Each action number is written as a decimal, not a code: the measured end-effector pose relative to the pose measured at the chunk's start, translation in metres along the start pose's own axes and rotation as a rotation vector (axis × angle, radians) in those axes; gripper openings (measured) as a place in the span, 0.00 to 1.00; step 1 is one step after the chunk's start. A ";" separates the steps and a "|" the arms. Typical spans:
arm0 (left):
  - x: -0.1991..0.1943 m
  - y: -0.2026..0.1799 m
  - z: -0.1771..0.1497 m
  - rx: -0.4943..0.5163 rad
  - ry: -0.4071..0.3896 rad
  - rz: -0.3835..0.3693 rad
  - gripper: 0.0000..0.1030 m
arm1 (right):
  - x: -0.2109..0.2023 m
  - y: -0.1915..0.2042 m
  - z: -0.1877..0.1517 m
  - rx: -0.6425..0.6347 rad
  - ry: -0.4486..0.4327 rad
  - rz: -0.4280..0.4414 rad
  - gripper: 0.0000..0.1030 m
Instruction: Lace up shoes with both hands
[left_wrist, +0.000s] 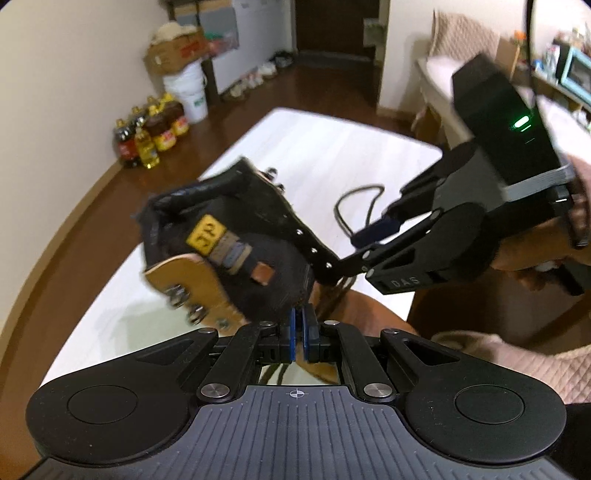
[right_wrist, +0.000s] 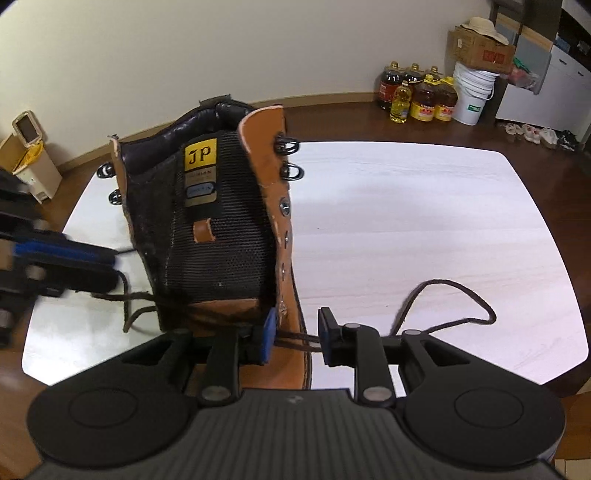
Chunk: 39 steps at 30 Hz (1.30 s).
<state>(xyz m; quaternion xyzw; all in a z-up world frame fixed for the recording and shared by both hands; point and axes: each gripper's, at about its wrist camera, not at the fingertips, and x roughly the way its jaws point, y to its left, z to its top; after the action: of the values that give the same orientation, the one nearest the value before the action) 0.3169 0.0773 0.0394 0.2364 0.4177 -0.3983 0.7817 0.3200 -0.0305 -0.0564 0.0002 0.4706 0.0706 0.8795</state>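
Observation:
A tan leather boot (right_wrist: 288, 354) with a black mesh tongue (right_wrist: 221, 240) stands upright on the white table (right_wrist: 406, 221). My right gripper (right_wrist: 297, 334) is open at the boot's lower eyelets. The brown lace (right_wrist: 295, 338) runs loose between its blue pads (right_wrist: 267, 336) and loops out over the table. My left gripper (left_wrist: 298, 332) is shut, and dark lace strands (left_wrist: 338, 291) run into its pads beside the boot (left_wrist: 229, 236). In the right wrist view the left gripper (right_wrist: 112, 269) is blurred at the boot's left side. In the left wrist view the right gripper (left_wrist: 356, 249) reaches in from the right.
Oil bottles (right_wrist: 417, 96), a white bucket (right_wrist: 472, 96) and a cardboard box (right_wrist: 480, 48) stand by the far wall. A small bin (right_wrist: 29, 155) sits on the floor at the left. Shoes (right_wrist: 535, 134) line the wall. A pink sleeve (left_wrist: 517, 369) is near the table edge.

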 end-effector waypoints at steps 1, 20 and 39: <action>0.004 -0.001 0.002 -0.001 0.008 -0.001 0.03 | 0.001 -0.002 0.000 -0.001 0.000 0.008 0.30; 0.070 -0.016 0.023 -0.012 0.205 -0.034 0.04 | 0.002 -0.042 -0.009 0.023 -0.009 0.184 0.34; 0.069 -0.013 0.024 -0.033 0.216 -0.050 0.04 | -0.005 -0.021 -0.004 -0.731 -0.031 0.254 0.23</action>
<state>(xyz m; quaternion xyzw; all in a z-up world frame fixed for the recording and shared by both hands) 0.3401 0.0240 -0.0061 0.2546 0.5118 -0.3829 0.7257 0.3164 -0.0524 -0.0559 -0.2541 0.3972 0.3423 0.8127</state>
